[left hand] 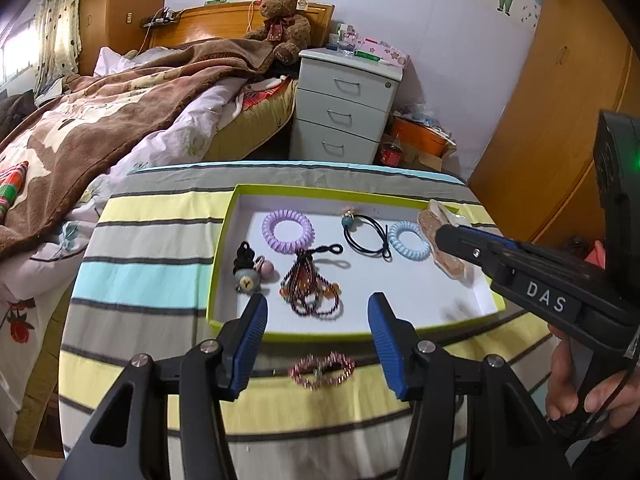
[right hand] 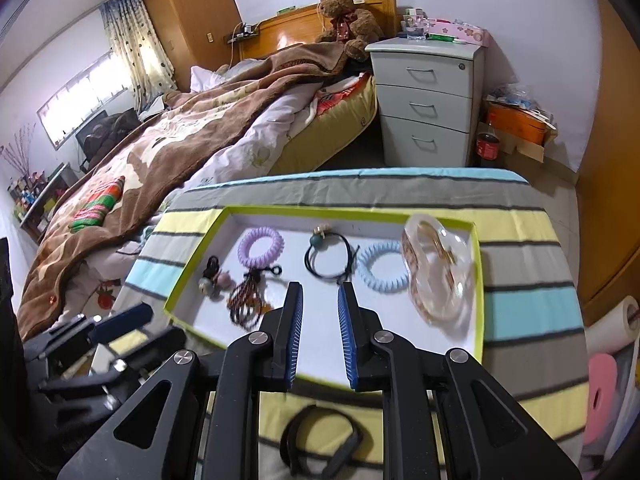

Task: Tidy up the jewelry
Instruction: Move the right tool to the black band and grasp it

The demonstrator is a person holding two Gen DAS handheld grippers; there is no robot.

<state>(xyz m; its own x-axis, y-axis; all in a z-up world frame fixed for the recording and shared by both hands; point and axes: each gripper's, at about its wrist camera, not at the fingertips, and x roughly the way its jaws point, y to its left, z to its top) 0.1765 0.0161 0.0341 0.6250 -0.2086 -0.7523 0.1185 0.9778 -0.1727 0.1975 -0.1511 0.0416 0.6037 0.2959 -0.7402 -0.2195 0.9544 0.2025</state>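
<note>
Far left, beyond the counter (left hand: 152, 236): a bed (left hand: 100, 120) under a brown blanket, a teddy bear (left hand: 282, 24) at its headboard, then a grey drawer unit (left hand: 344, 108).

On the striped cloth of the counter, a shallow tray (left hand: 224, 256) with a lime-green rim. Inside, from the left: a small charm cluster (left hand: 250, 270) against the left wall; a lilac spiral hair tie (left hand: 287, 231) toward the back; just in front of that, a dark beaded tassel bunch (left hand: 310, 288); a black elastic with a teal bead (left hand: 366, 236) near the middle; a pale blue spiral tie (left hand: 408, 240) touching the elastic's right side; a clear, rose-tinted bangle pair (right hand: 438, 268) at the right end, slightly blurred.

Outside the tray, on the near cloth: a pink beaded bracelet (left hand: 322, 370) in the left wrist view, a black band (right hand: 320, 444) in the right wrist view.

Left gripper (left hand: 318, 340) above the tray's near rim, fingers (left hand: 252, 332) wide apart, nothing between them. Right gripper (right hand: 319, 332) over the tray's near half, fingers (right hand: 294, 328) narrowly apart, empty; tip reaching the bangles' side of the tray in the left wrist view, contact impossible to tell. At lower right, a hand (left hand: 576, 396) on the right gripper's handle.
</note>
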